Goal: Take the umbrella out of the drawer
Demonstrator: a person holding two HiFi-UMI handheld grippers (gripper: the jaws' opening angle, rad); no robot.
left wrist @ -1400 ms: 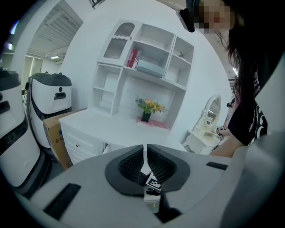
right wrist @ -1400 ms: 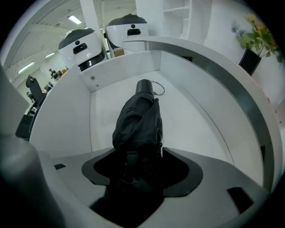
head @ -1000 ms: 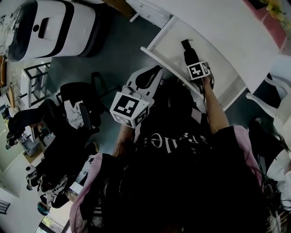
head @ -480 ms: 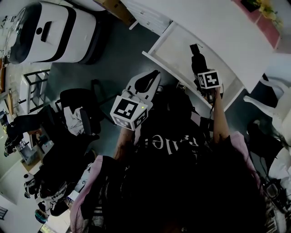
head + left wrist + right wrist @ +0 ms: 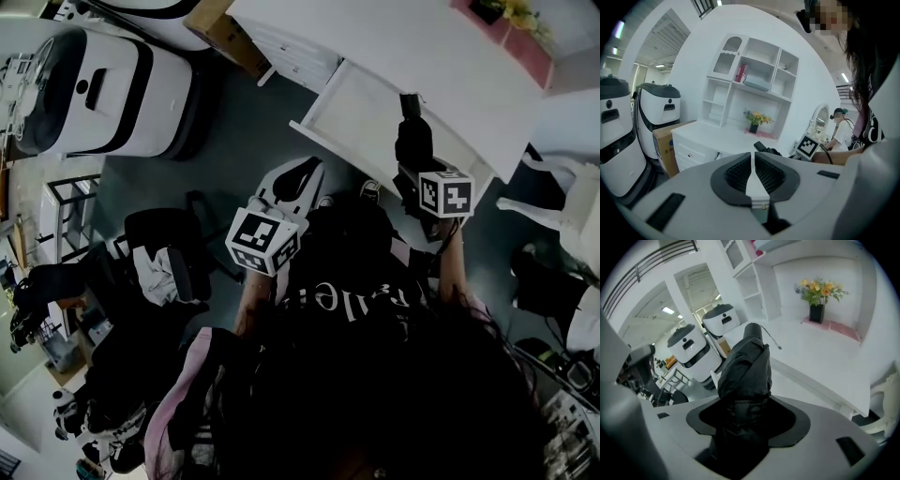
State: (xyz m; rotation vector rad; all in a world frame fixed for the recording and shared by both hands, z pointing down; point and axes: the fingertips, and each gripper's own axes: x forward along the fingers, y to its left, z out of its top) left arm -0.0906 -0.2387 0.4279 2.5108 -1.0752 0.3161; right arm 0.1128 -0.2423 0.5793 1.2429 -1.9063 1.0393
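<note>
Step in hand: lift-out. Right gripper [image 5: 415, 176] is clamped on the folded black umbrella [image 5: 412, 139], upper right of centre in head view. Right gripper view shows the jaws closed round its lower part, top end sticking up past them. Umbrella looks raised over the open drawer [image 5: 349, 101], overlapping its right end; can't tell if it's clear of the rim. Left gripper [image 5: 302, 174] has jaws together with nothing between, at frame centre, apart from the drawer. Drawer is white, pulled out from desk [image 5: 422, 47], bare bottom showing, nothing else seen inside. Next, probably: carry umbrella up and away from drawer, grip firm since soft fabric could slip
</note>
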